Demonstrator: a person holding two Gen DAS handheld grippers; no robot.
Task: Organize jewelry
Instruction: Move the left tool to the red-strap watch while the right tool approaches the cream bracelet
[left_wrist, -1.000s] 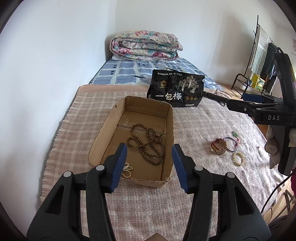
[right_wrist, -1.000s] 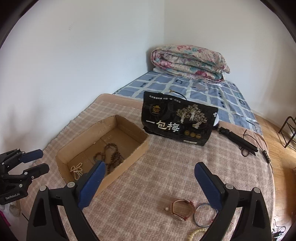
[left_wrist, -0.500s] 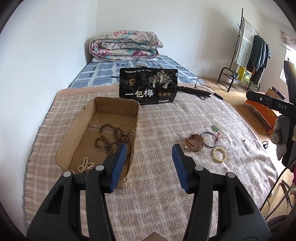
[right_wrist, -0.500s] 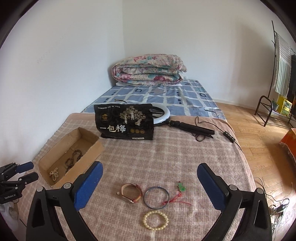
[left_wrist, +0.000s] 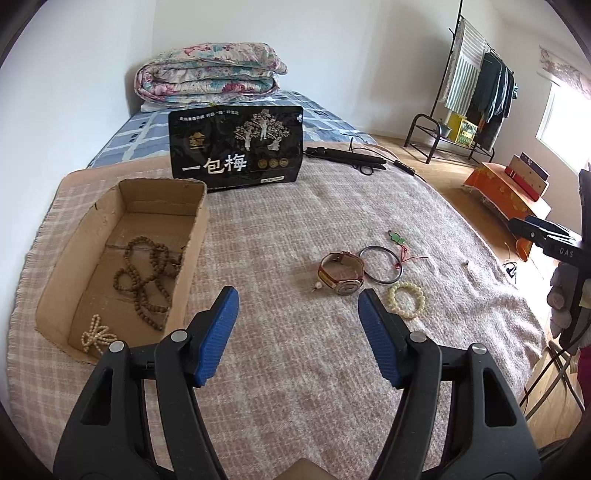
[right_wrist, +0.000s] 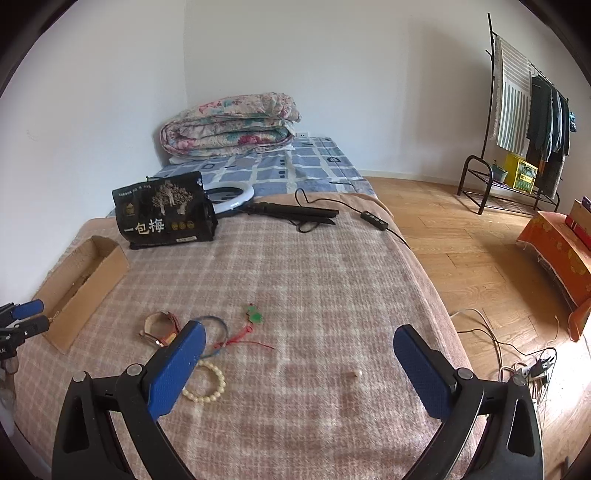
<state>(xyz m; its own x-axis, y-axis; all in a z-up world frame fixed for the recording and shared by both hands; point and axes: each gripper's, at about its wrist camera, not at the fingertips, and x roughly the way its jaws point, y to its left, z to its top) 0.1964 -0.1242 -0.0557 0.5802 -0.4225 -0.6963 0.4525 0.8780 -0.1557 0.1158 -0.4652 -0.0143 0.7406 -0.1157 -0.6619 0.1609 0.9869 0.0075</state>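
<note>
A cardboard box on the checked blanket holds a brown bead necklace and a pale bead bracelet. To its right lie a watch, a dark bangle, a cream bead bracelet and a green pendant on red cord. My left gripper is open and empty, just short of the watch. My right gripper is open and empty above the blanket, with the cream bracelet, the bangle, the watch and the pendant at its left finger.
A black snack bag stands behind the box. A ring light and folded tripod with cable lie at the blanket's far end. A folded quilt sits by the wall. A small bead lies on the blanket. The blanket's right edge drops to wooden floor.
Both grippers swung right. The left view shifted from the box toward the loose jewelry; the right gripper came closer to the jewelry. Both stayed open and empty.
</note>
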